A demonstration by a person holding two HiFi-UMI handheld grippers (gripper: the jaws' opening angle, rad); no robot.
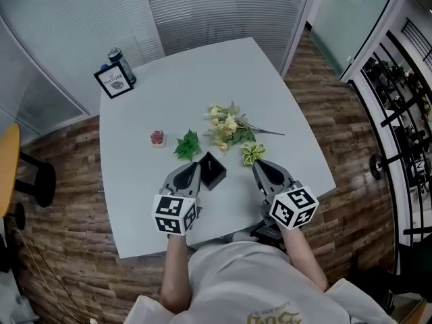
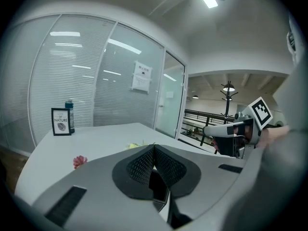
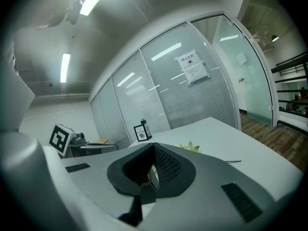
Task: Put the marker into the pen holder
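Note:
A small black square box (image 1: 212, 171), open at the top, sits on the white table (image 1: 135, 201) just right of my left gripper's tip. I cannot pick out a marker in any view. My left gripper (image 1: 196, 165) (image 2: 154, 148) is shut with its pads together and nothing between them. My right gripper (image 1: 258, 164) (image 3: 153, 148) is also shut and empty, a little to the right of the box. Each gripper shows in the other's view: the right gripper's body (image 2: 231, 131) and the left gripper's body (image 3: 82, 146).
A bunch of artificial flowers (image 1: 228, 128), a green leaf sprig (image 1: 188, 144), a pale leaf (image 1: 252, 153) and a small pink piece (image 1: 157, 138) lie beyond the box. A framed sign (image 1: 113, 81) and a dark bottle (image 1: 121, 63) stand at the far left corner. Glass walls lie behind.

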